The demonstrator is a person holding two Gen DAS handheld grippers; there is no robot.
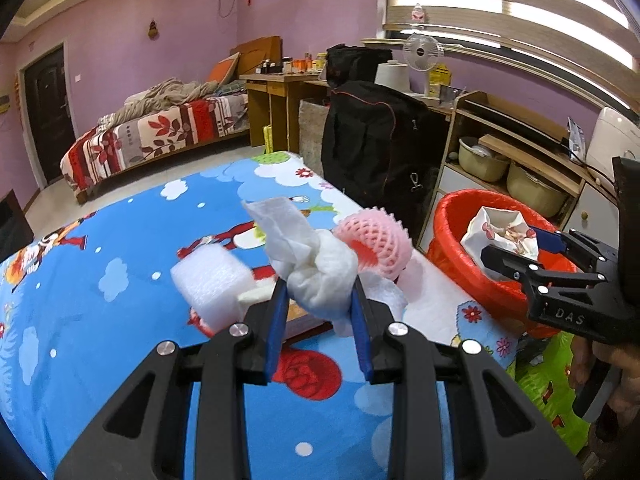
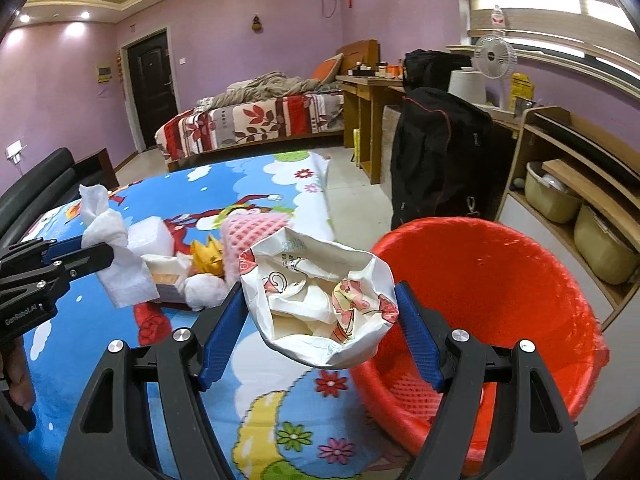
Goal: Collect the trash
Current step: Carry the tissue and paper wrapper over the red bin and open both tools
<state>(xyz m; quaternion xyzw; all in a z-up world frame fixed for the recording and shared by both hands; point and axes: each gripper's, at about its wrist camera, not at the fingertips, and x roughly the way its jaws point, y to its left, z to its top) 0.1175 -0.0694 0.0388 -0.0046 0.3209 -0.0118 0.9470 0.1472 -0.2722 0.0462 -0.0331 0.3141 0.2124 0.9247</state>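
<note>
The right gripper grips a crumpled printed paper bag beside the red plastic basket; releasing comes next. The left gripper clamps a white crumpled tissue.

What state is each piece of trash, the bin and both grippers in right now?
Left gripper: shut on crumpled white tissue, lifted.
Right gripper: shut on crumpled printed paper bag, beside bin.
Red plastic bin: upright, nothing visible inside.
Pink foam fruit net: lying on table.
</note>
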